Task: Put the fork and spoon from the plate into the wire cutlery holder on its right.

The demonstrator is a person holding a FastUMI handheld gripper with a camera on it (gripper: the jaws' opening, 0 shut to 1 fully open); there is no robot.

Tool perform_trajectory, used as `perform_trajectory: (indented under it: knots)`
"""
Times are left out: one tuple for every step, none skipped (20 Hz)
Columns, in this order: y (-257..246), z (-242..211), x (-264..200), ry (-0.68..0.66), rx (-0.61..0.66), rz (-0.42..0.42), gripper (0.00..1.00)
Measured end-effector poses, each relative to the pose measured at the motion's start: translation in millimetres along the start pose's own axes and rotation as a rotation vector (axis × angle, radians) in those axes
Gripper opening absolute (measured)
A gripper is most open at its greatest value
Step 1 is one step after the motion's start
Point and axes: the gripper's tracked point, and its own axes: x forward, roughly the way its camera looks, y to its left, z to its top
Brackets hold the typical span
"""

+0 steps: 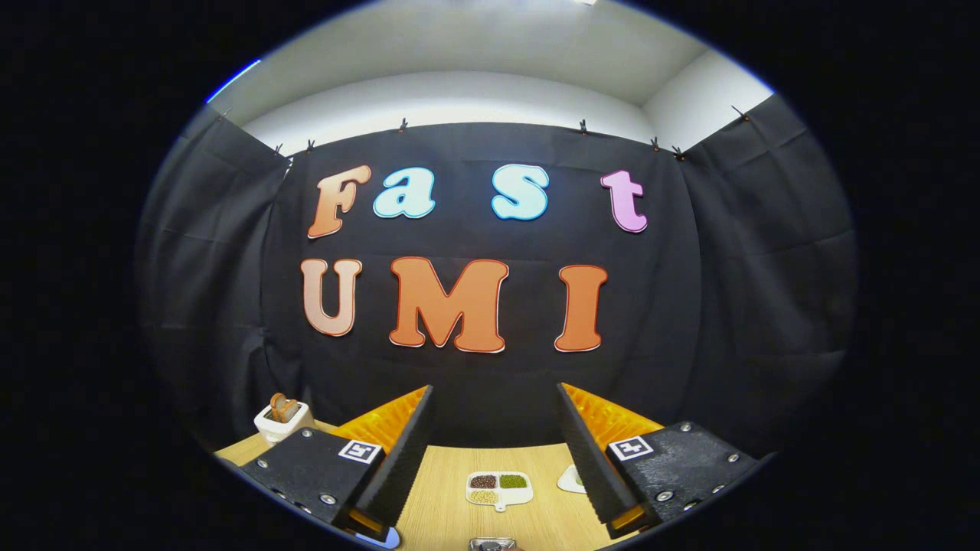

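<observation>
My gripper (494, 388) is open, its two fingers spread wide with nothing between them. It is held level above a light wooden table (444, 505) and faces the booth's black back wall. At the near edge of the table, between the finger bases, a small shiny metal thing (491, 545) just peeks in; I cannot tell what it is. A pale blue-white rim (380, 538) shows under the left finger (398, 459). The frame does not let me make out the fork, spoon or wire holder.
A small white divided dish (499, 490) with brown, green and tan beans lies on the table ahead, between the fingers. A white piece (570, 479) lies beside the right finger. A white pot holding something brown (282, 417) stands at the far left.
</observation>
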Motion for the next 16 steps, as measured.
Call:
perform_trajectory:
  knots:
    - [1,0,0,-0.002,0.002,0.002,0.93]
    - [3,1,1,-0.006,0.003,0.005,0.93]
    - [4,1,2,-0.006,0.004,0.007,0.94]
    - [5,1,2,-0.008,0.004,0.007,0.94]
    - [6,1,3,-0.009,0.006,0.008,0.94]
    - [9,1,3,-0.01,0.007,0.012,0.94]
    - [11,2,4,-0.014,0.011,0.012,0.94]
    - [13,2,5,-0.017,0.012,0.015,0.94]
    - [15,2,6,-0.02,0.012,0.016,0.94]
    - [17,3,7,-0.02,0.01,0.016,0.94]
    - [18,2,8,-0.022,0.007,0.015,0.95]
    - [20,1,9,-0.022,0.005,0.013,0.95]
    - [22,1,11,-0.022,0.003,0.014,0.95]
    - [24,1,12,-0.02,0.003,0.016,0.95]
    - [26,1,12,-0.016,0.005,0.02,0.95]
    - [29,1,14,-0.016,0.008,0.026,0.95]
